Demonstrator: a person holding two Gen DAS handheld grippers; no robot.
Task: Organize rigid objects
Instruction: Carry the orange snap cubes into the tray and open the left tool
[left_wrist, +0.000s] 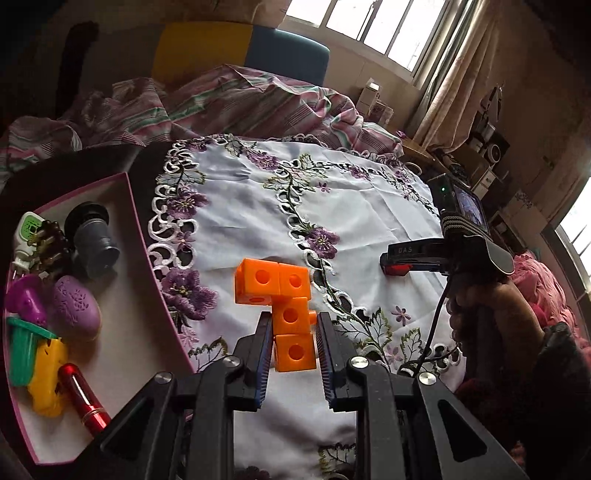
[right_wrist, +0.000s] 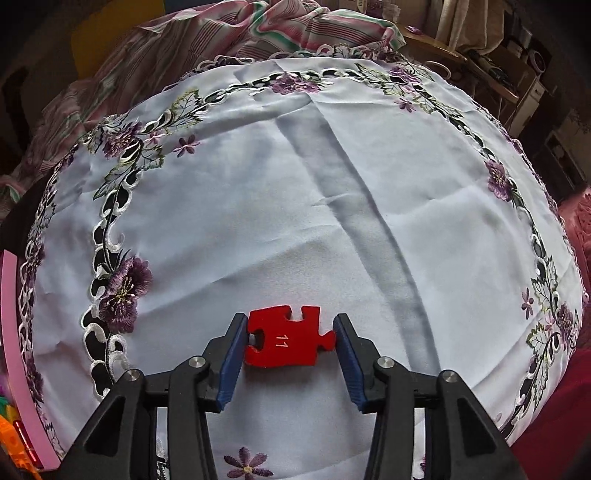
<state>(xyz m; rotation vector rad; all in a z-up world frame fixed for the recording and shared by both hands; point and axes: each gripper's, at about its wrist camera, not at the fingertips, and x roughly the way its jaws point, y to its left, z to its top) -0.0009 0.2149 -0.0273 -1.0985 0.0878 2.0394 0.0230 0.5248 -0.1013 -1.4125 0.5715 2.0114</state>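
An orange block of several joined cubes (left_wrist: 291, 314) hangs above the embroidered white cloth (left_wrist: 351, 206), and my left gripper (left_wrist: 294, 317) is shut on its lower cubes. A flat red puzzle piece marked 11 (right_wrist: 284, 343) lies on the cloth (right_wrist: 295, 184) between the blue pads of my right gripper (right_wrist: 290, 321); both pads touch its sides. In the left wrist view my right gripper (left_wrist: 391, 264) points down at the cloth's right part with the red piece (left_wrist: 397, 268) at its tip, held by a hand.
A pink-rimmed box (left_wrist: 133, 206) at the left holds a dark lens (left_wrist: 94, 240), a purple egg shape (left_wrist: 75, 310), a yellow toy (left_wrist: 48, 376), a red tube (left_wrist: 83, 398) and other small things. Its edge (right_wrist: 11, 314) shows left. Striped bedding (left_wrist: 240, 99) lies behind.
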